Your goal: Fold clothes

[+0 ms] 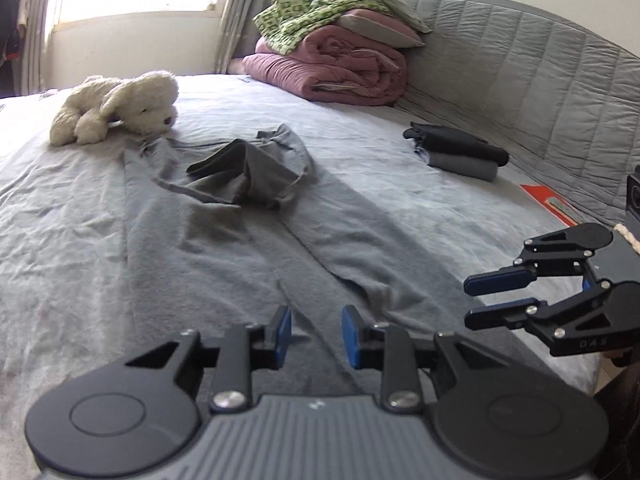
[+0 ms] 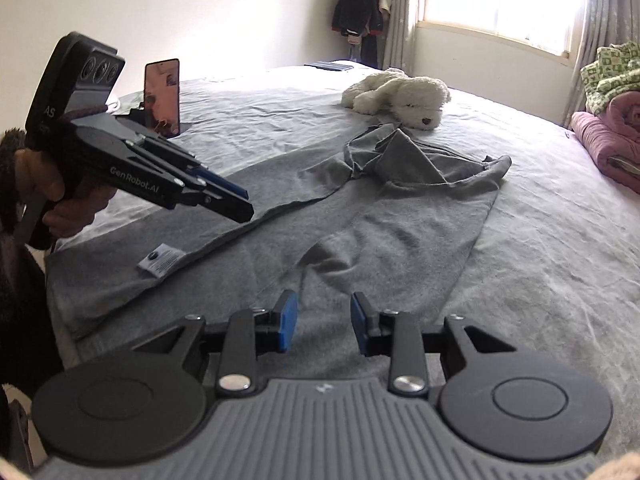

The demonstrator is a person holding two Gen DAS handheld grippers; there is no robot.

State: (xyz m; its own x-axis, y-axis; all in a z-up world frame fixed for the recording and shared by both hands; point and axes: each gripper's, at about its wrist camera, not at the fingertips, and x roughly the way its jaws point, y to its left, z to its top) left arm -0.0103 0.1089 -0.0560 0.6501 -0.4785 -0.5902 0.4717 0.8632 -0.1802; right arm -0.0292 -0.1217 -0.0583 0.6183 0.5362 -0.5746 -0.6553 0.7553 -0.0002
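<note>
Both the left gripper (image 1: pixel 314 334) and right gripper (image 2: pixel 324 322) were held spread and empty above the unfolded grey fleece trousers (image 1: pixel 248 220) laid out on the bed, while 2 folded garments (image 1: pixel 460 152) were stacked near the headboard.

The trousers (image 1: pixel 248 216) are plain grey on a paler grey sheet (image 1: pixel 60 240). The plush dog (image 1: pixel 120 106) is cream-white. The quilt (image 1: pixel 336 68) is dusty pink under a green-and-white patterned blanket (image 1: pixel 304 12). Both grippers' pads (image 1: pixel 285 336) are blue on black fingers.
</note>
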